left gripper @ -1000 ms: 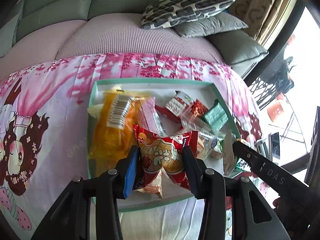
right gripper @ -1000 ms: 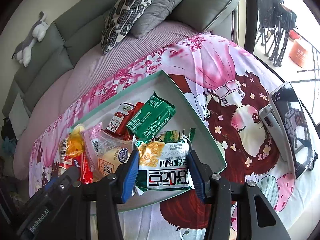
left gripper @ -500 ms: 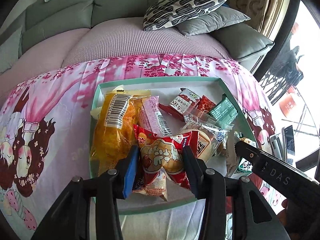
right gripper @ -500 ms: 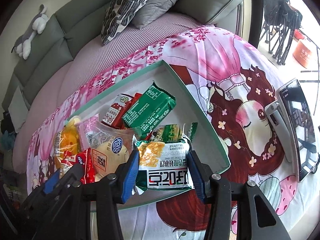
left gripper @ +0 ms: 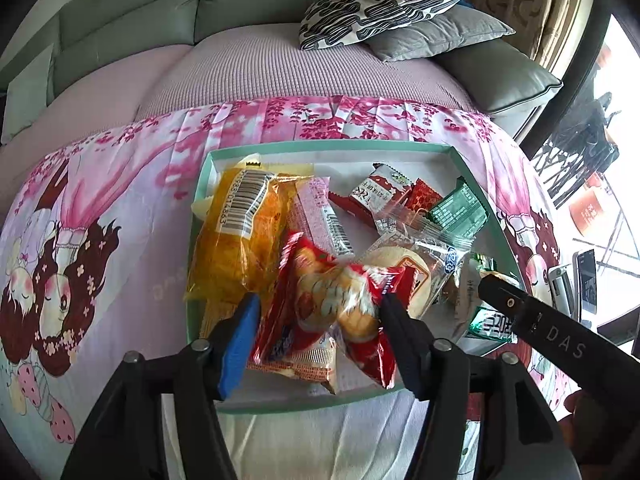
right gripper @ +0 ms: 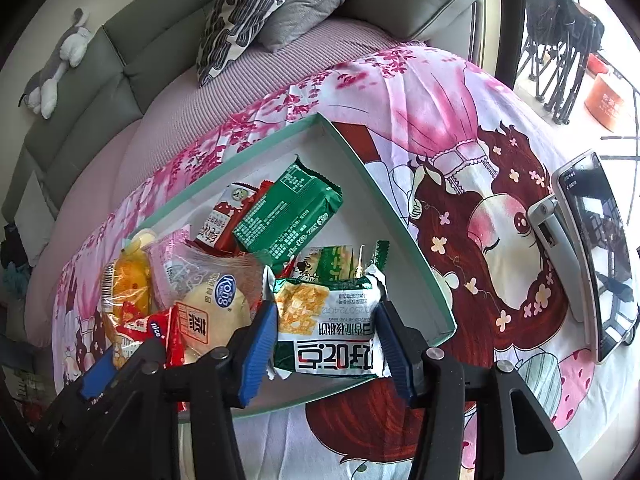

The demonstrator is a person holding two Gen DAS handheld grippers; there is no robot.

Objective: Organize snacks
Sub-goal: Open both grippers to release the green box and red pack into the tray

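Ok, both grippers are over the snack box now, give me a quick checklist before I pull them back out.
1. Left gripper letting go of the red snack packet: cannot tell; its jaws are opening, the blurred packet is between them.
2. Right gripper letting go of the green and white cracker packet: not ok; its jaws are opening, but the packet still fills the gap.
3. Both packets over the teal box: ok.
4. Box flat on the pink cartoon cloth: ok.
5. Phone lies on the cloth outside the box, beside the right gripper: ok.
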